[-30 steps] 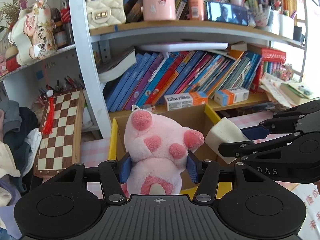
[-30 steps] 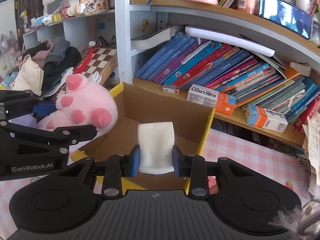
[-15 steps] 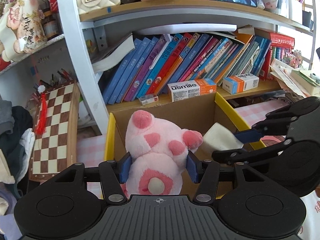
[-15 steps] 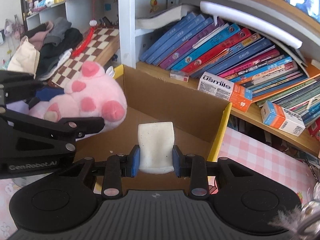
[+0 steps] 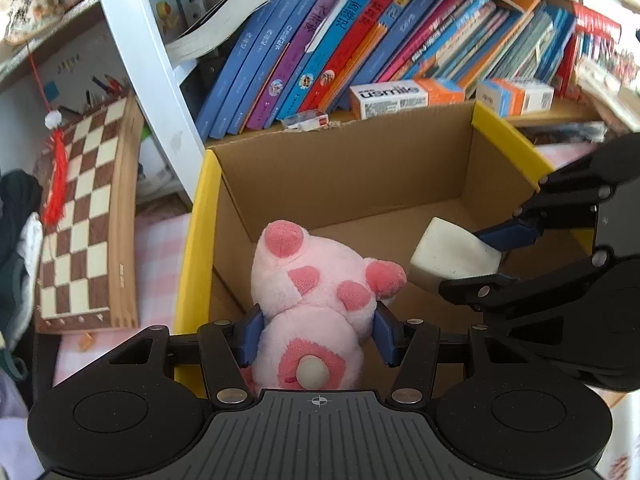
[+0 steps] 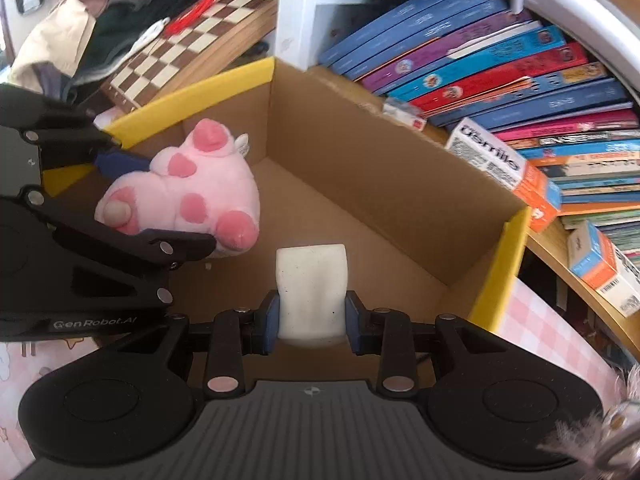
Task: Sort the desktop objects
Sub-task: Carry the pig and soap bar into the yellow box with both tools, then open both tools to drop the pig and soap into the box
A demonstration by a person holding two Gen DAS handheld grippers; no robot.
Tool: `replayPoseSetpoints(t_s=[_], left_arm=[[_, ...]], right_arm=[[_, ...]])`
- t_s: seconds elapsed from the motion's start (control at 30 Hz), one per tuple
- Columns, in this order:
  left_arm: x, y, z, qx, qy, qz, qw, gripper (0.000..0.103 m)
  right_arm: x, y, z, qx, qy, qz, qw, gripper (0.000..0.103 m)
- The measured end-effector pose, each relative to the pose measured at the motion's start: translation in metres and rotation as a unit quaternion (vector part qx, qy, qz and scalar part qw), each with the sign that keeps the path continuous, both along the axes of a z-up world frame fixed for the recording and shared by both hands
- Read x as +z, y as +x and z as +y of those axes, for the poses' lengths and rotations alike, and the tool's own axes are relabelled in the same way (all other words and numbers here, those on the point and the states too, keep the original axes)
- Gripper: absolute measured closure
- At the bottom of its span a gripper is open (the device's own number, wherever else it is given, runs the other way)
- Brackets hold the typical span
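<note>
A pink plush pig with darker pink trotters [image 5: 316,284] hangs over the near left corner of an open brown cardboard box with yellow-taped rims [image 5: 200,216], clamped round its rump by the left hand-held gripper [image 5: 318,334], whose blue pads dent the fur on both sides. Beside it, toward the box's right wall, the right hand-held gripper [image 6: 311,316] pinches an off-white, rounded foam-like block [image 6: 311,288] at its lower end, the block waisted where the pads press. Both look light and yielding: the plush should squash and spring back, so a hold across its broad body seems safest, since a trotter or snout would likely slip free; the block appears soft too, and a grip across its narrow sides suits it. Neither seems fragile, and a short drop should do no harm. The box floor, where it shows, is bare cardboard; the part under the grippers is hidden. The box stands on a pink-checked tabletop [image 6: 532,320] hard against a shelf of slanting books [image 5: 360,40], with a wooden chessboard [image 5: 84,216] leaning to its left.
</note>
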State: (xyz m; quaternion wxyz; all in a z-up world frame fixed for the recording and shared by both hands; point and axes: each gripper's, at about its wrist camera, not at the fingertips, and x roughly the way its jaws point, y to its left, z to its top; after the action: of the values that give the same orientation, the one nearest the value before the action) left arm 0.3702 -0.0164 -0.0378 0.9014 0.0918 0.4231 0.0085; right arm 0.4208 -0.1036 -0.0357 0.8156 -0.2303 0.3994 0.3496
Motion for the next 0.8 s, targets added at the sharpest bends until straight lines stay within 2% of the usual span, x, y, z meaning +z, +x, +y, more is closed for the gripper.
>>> replayPoseSetpoints(t_s=[0.17, 0.37, 0.47, 0.57, 0.7, 0.8], left_arm=[[-0.002, 0.001, -0.002, -0.002, 0.011, 0.010, 0.9999, 0.049], [-0.001, 0.001, -0.001, 0.008, 0.021, 0.012, 0.9997, 0.042], [0.002, -0.003, -0.001, 0.016, 0.026, 0.004, 0.9995, 0.041], [0.008, -0.009, -0.002, 0.023, 0.036, -0.009, 0.9990, 0.035], [0.023, -0.020, -0.003, 0.031, 0.038, -0.033, 0.9982, 0.030], [0.037, -0.033, -0.004, 0.033, 0.031, -0.055, 0.9975, 0.025]], right_arm=[[-0.004, 0.014, 0.004, 0.009, -0.017, 0.048, 0.999, 0.071], [-0.005, 0.010, 0.005, 0.004, -0.025, 0.038, 0.999, 0.069], [-0.003, 0.009, 0.003, 0.004, -0.017, 0.032, 0.999, 0.063], [0.002, 0.005, 0.003, 0.005, -0.019, 0.019, 1.000, 0.059], [0.017, -0.003, -0.005, 0.007, -0.007, -0.007, 1.000, 0.043], [0.031, -0.010, -0.017, 0.007, 0.016, -0.014, 1.000, 0.038]])
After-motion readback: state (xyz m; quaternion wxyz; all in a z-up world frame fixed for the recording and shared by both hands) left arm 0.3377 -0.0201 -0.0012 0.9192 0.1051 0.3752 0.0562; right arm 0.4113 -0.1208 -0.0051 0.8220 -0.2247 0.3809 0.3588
